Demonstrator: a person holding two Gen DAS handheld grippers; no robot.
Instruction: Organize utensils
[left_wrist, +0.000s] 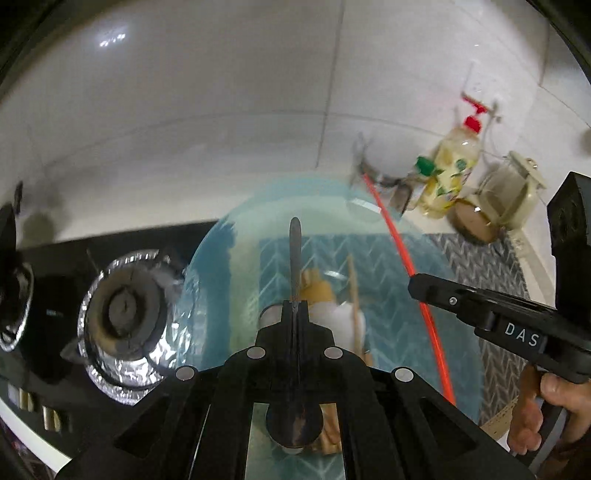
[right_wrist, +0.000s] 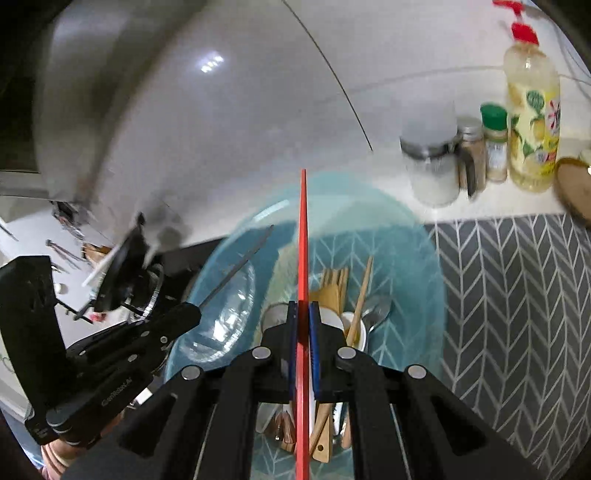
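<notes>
On the side of my right gripper (left_wrist: 417, 286), seen from the left wrist view, white capital letters spell "DAS"; whatever may follow them is hidden where the black body meets my hand.

On the body of my left gripper (right_wrist: 188, 310), seen from the right wrist view, a small line of white print runs along the black casing. It looks like "GenRobot.AI", but the letters are tiny and I cannot be sure of each one.

The yellow dish soap bottle (right_wrist: 533, 122) on the bench carries a printed label with lemons, and its wording is too blurred to read.
</notes>
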